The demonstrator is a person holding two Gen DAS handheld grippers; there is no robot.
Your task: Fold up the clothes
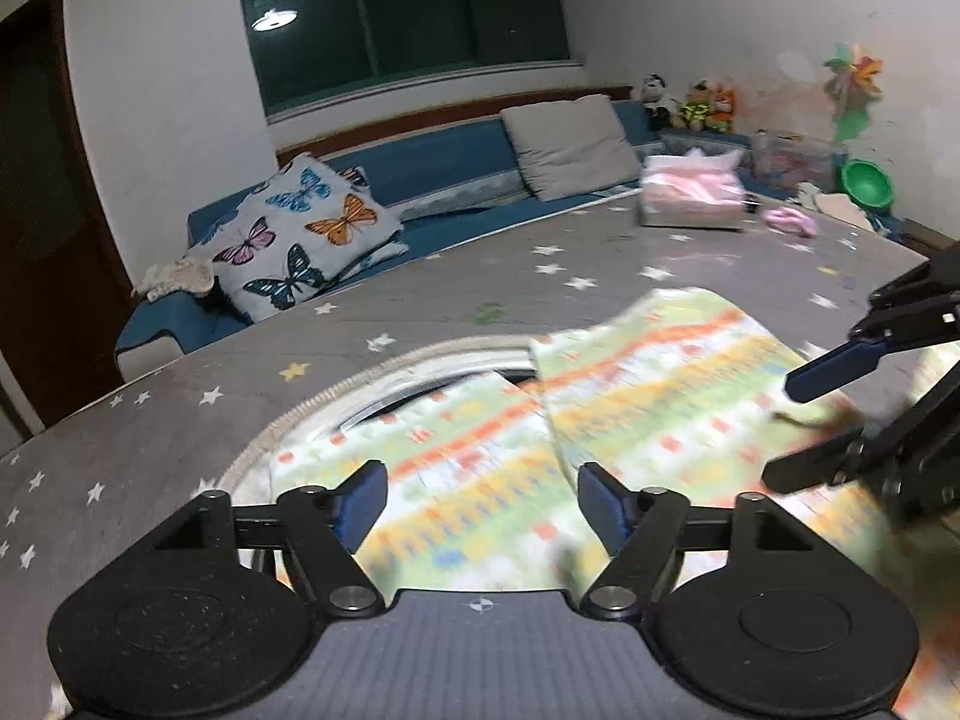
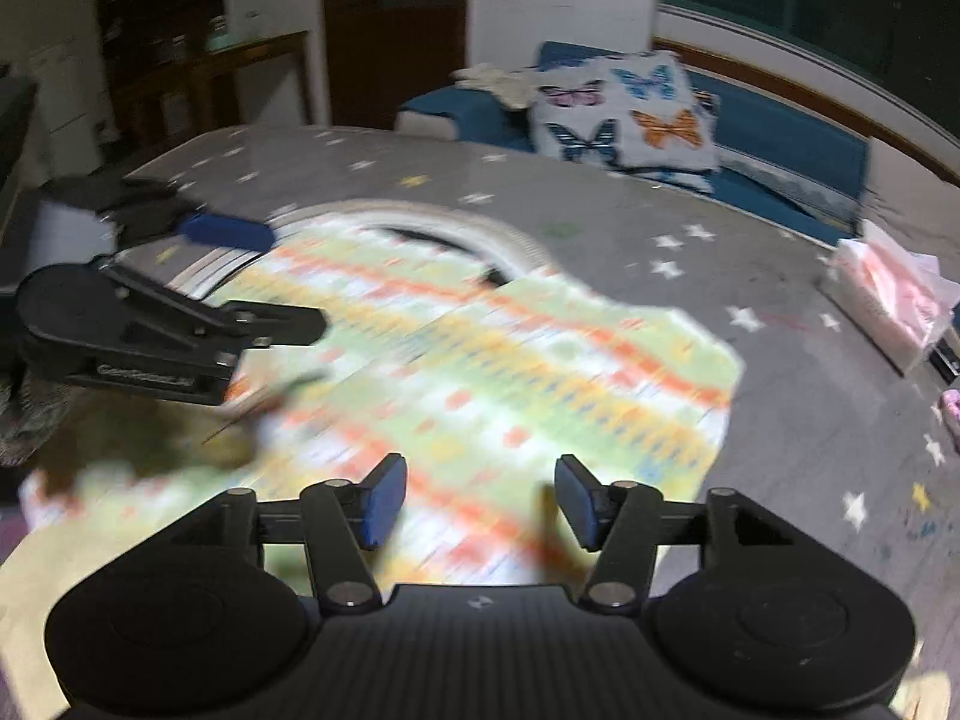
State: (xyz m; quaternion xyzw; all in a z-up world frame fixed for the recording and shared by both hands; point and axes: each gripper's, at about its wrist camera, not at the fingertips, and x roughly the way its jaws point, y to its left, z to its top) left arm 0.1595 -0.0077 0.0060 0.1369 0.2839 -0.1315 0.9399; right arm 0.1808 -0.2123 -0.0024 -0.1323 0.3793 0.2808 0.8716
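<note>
A colourful striped garment (image 1: 648, 396) with a white ribbed neckline lies on the grey star-patterned table; one side is folded over the middle. It also shows in the right wrist view (image 2: 492, 372). My left gripper (image 1: 480, 504) is open and empty just above its near part. My right gripper (image 2: 480, 504) is open and empty above the garment's near edge. Each gripper shows in the other's view, the right one (image 1: 786, 432) at the right and the left one (image 2: 294, 276) at the left, both open. Both views are motion-blurred.
The grey table (image 1: 180, 420) has a pink-and-white folded stack (image 1: 690, 192) and a small pink item (image 1: 792, 222) at its far right. A blue sofa (image 1: 432, 174) with a butterfly pillow (image 1: 300, 228) and a grey cushion stands behind it.
</note>
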